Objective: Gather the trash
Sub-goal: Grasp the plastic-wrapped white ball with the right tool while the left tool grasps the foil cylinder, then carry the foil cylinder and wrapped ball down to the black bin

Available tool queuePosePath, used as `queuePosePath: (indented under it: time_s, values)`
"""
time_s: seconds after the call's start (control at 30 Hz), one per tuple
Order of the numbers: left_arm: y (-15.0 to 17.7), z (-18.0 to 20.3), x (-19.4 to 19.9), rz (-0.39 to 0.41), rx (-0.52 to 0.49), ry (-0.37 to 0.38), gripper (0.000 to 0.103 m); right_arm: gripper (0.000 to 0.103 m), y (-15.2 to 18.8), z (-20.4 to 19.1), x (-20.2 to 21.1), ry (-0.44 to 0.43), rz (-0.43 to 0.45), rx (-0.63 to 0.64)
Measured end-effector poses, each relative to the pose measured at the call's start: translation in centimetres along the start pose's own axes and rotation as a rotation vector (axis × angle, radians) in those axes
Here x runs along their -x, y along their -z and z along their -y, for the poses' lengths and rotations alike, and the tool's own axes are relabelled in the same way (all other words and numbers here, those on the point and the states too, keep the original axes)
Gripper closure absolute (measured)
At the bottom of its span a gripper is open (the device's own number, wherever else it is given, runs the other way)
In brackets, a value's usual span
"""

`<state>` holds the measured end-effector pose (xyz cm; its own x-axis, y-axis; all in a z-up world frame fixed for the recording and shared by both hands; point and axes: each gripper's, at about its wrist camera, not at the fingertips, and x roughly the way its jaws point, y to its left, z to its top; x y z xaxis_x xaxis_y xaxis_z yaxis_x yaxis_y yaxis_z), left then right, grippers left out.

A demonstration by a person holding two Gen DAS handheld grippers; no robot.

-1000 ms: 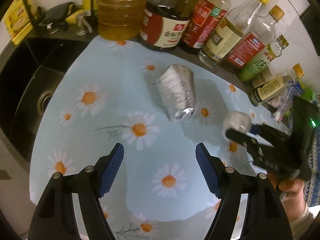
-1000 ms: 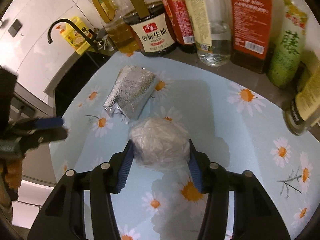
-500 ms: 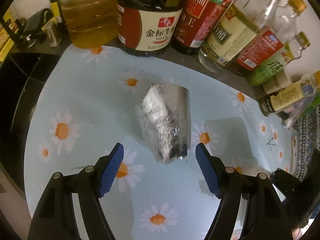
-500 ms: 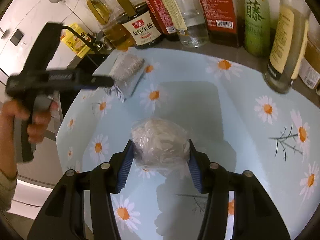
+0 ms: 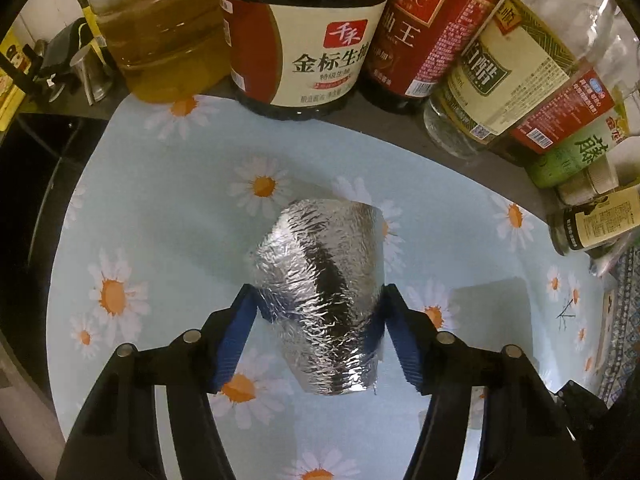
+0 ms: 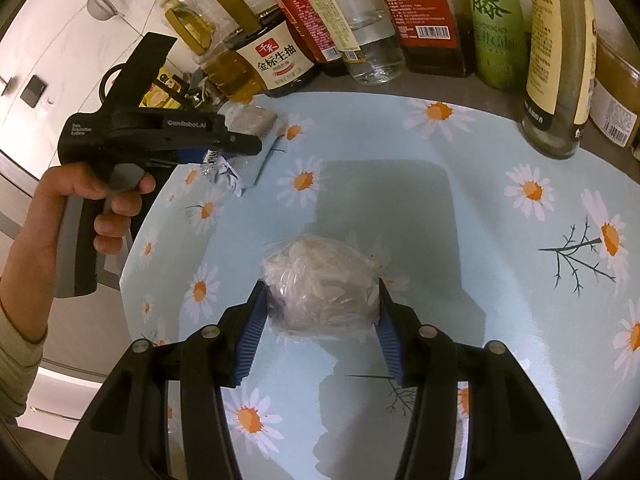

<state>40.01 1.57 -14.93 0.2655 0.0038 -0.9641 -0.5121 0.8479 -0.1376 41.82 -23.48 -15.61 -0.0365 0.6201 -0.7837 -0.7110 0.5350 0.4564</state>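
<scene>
Left hand-held gripper (image 5: 318,336) has just closed onto foil pouch (image 5: 324,296); right hand-held gripper (image 6: 318,320) clamps plastic wad (image 6: 320,288).

Bottles (image 5: 304,40) behind; open mat (image 5: 160,220) nearer.

Dim warm indoor light, strong fisheye bending at dark round edges, glare on crinkled silver foil wrapper (image 5: 320,304), soft shadows on pale blue daisy-print mat (image 6: 460,208), slightly grainy focus.
</scene>
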Motion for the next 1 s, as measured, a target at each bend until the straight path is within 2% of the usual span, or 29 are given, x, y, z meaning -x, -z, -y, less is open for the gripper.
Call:
queuePosePath:
  time_s: [0.3, 0.5, 0.8, 1.0]
  values:
    - [1.0, 0.0, 0.9, 0.025, -0.035, 0.003, 0.046, 0.051, 0.4, -0.3, -0.1, -0.003, 0.004, -0.006]
    - [3.3, -0.4, 2.2, 0.033, -0.073, 0.019, 0.046, 0.051, 1.4, -1.3, 0.0, 0.008, 0.02, -0.017]
    - [6.6, -2.8, 5.7, 0.076, -0.144, 0.082, 0.046, 0.051, 4.0, -6.0, 0.7, 0.06, 0.07, -0.042]
    - [10.4, -5.5, 8.9, 0.093, -0.21, 0.144, 0.046, 0.051, 6.3, -10.5, 1.7, 0.12, 0.119, -0.085]
